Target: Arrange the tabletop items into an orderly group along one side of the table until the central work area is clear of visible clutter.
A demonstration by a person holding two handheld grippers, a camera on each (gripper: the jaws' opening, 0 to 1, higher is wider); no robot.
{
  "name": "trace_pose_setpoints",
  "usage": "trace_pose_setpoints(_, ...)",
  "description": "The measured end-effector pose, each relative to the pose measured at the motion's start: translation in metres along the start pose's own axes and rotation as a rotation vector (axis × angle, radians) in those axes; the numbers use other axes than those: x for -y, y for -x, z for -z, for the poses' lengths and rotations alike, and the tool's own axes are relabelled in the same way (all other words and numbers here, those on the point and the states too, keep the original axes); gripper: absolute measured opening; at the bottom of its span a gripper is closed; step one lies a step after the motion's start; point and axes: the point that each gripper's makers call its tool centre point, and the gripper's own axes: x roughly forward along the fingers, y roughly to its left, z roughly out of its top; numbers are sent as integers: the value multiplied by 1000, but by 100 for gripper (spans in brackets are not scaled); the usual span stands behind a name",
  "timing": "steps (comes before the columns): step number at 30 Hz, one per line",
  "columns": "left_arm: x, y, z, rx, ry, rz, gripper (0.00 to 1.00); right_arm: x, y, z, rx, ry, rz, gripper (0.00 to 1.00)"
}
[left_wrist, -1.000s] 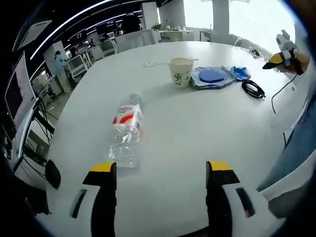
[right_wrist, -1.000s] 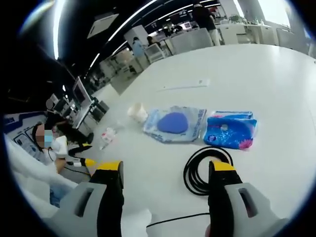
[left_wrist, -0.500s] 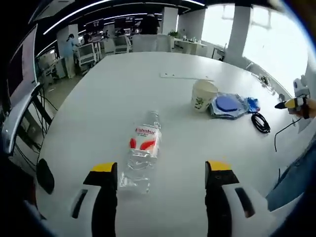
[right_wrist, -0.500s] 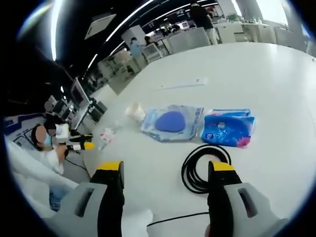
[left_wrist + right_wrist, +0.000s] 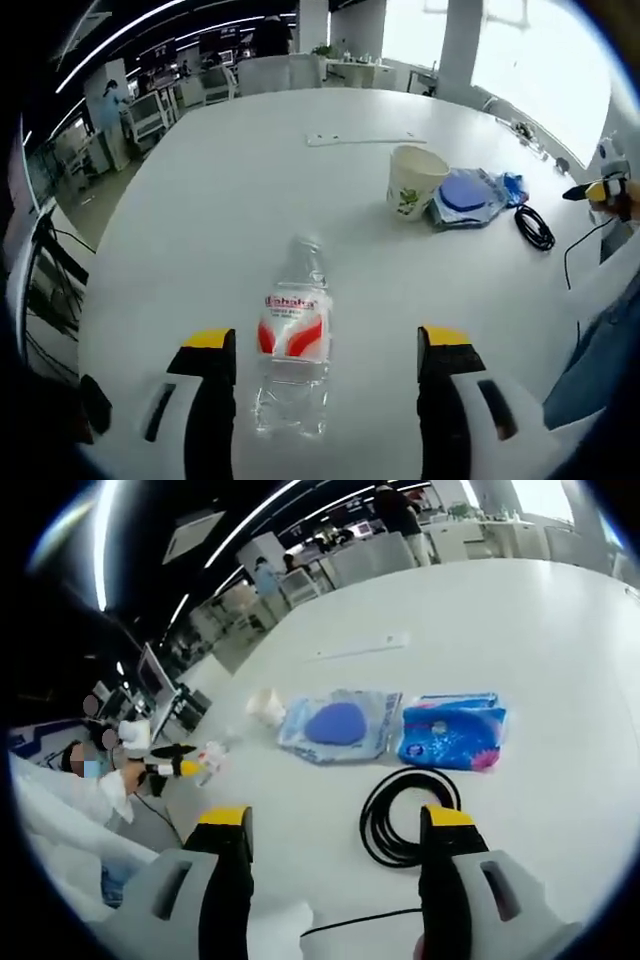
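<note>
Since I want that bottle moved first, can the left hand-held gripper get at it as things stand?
Probably yes: the water bottle lies on its side between the open left hand-held gripper's jaws, with bare table around it.

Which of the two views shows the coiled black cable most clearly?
The right gripper view. There the coiled black cable lies close ahead on the white table, between the open jaws of the right gripper, its loops distinct. In the left gripper view the cable is small and far, near the table's edge.
</note>
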Motion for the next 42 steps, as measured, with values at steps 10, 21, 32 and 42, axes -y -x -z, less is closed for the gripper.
trace_pose_setpoints(10, -13, -22, 1, -66, 81, -6, 78, -3, -4, -3, -16, 2, -4, 65)
trace_pose_setpoints(21, -18, -37, 12, -151, 63, -16, 89, -3, -7, -5, -18, -14, -9, 64)
trace_pose_setpoints(32, -15, -48, 21, -204, 114, -2, 74, -3, -10, -3, -15, -45, -25, 63)
trace_pose_setpoints(42, -28, -49, 21, -254, 26, -56, 56, 5, -7, -7, 0, -63, -15, 63)
